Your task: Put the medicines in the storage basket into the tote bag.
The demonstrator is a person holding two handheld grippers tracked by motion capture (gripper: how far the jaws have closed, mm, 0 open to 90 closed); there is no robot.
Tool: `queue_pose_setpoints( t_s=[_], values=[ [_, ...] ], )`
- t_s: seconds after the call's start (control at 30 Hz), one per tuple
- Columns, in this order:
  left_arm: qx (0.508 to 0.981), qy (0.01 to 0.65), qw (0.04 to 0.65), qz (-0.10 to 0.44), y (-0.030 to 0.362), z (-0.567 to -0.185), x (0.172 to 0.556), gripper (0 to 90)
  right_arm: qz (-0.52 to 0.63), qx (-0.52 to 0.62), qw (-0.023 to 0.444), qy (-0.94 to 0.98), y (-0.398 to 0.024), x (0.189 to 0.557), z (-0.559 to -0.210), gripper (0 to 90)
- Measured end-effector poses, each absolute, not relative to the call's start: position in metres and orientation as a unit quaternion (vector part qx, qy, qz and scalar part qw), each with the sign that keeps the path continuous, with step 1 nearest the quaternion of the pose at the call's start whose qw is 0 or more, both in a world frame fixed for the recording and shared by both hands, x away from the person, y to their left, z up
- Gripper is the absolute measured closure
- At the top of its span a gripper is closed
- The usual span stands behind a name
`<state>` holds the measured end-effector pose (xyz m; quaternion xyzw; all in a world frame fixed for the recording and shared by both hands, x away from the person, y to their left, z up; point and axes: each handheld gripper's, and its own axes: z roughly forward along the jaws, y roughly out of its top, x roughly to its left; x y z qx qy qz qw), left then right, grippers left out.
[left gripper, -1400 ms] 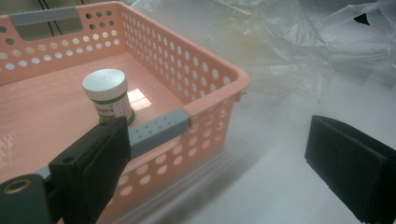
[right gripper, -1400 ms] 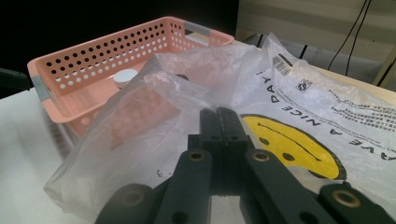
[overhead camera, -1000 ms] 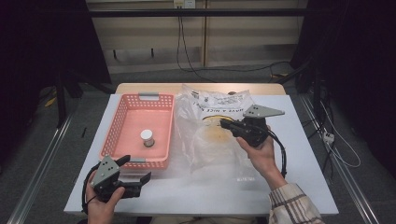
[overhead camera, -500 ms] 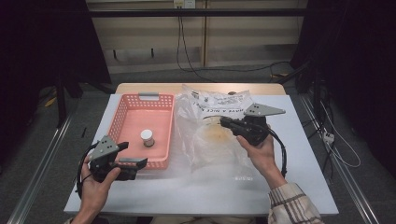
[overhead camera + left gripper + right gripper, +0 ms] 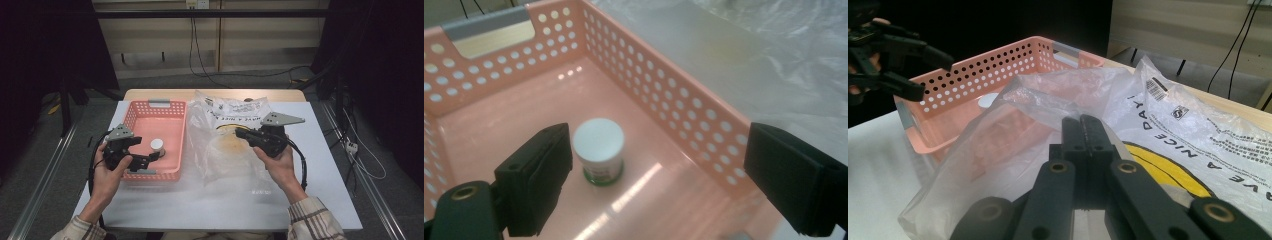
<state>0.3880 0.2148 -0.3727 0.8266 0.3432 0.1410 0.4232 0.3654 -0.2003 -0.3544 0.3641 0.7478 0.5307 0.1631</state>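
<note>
Change: left gripper (image 5: 150, 156) up off the near-left desk (image 5: 240, 205) corner since a sec ago, now over the near rim of the pink basket (image 5: 131, 116), pointing in toward 2 o'clock.
L jaws: wide apart, nothing between pads; just been closing a touch but far from a grip. In left gripper view, one jaw just beside the jar at its 9 o'clock, other jaw outside the basket's wall, so the wall sits between the jaws.
Jar: small white-lidded jar (image 5: 598, 150) w/ green base, upright on basket floor, near-right part of basket, approx 12 o'clock from L jaw tips in high view (image 5: 157, 145). Alone in basket.
R gripper (image 5: 239, 133): no shift vs the two earlier pics. Jaws pressed together, pinching a fold of the clear plastic bag (image 5: 1058, 95), holding its mouth lifted.
Bag: lying at 3 o'clock of basket, touching or nearly touching its wall; printed text + yellow patch (image 5: 231, 145) showing through. Contents unclear thru the film.
Meaning: prob. reach step for the jar, bag held ready to receive it. Pick not yet begun.
Next move needs: L jaws both inside the wall, straddling the jar, then squeeze.
Risk: far jaw catching basket rim; jar tipping if nudged by the near jaw.
</note>
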Motion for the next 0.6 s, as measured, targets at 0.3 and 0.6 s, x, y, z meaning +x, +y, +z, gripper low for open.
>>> queue_pose_setpoints(
  t_s=[0.3,0.6],
  values=[
    [0.848,0.337,0.385,0.138,0.204,-0.372,0.416,10.1,0.529,0.365,0.16,0.749,-0.2,0.367,-0.356,90.0],
    [0.855,0.354,0.357,0.127,0.195,-0.386,0.443,17.4,0.529,0.362,0.159,0.751,-0.199,0.366,-0.356,90.0]
  ],
)
